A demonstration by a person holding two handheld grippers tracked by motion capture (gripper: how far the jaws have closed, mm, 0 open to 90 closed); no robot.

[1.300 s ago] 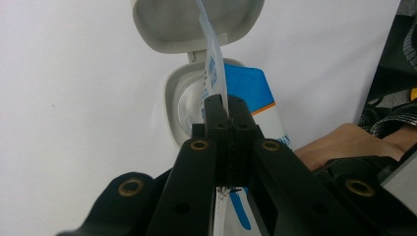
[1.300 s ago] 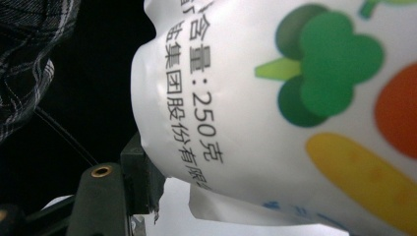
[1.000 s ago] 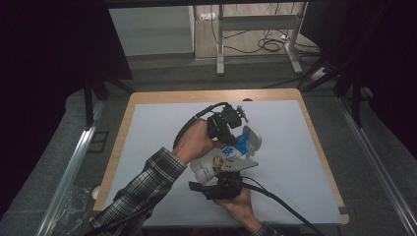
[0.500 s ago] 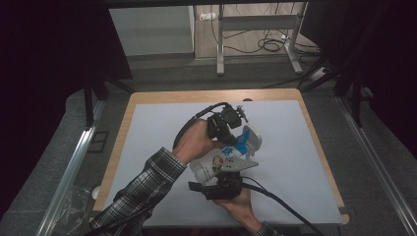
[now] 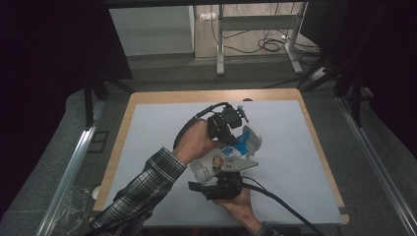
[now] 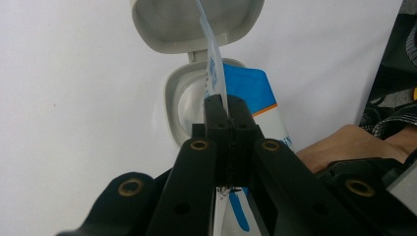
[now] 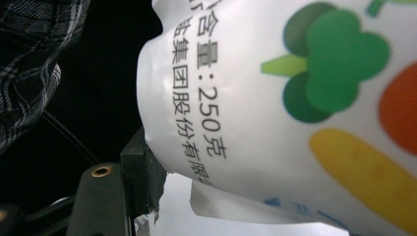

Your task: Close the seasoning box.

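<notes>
The wide desk (image 5: 295,162), wood-edged under a pale grey-white mat, carries nothing loose near either claw. Between the two claws, lifted off the mat, is a soft white plastic pouch (image 5: 219,162) printed with vegetables and a blue panel. Its grey hinged cap (image 6: 196,29) stands flipped open just beyond the left claw (image 6: 225,110). That claw is pressed together on a thin white-and-blue strip (image 6: 215,73) rising from the pouch's mouth. The right claw (image 5: 223,172) clamps the pouch's lower body, with the pouch bulging above its one visible pad (image 7: 140,169).
</notes>
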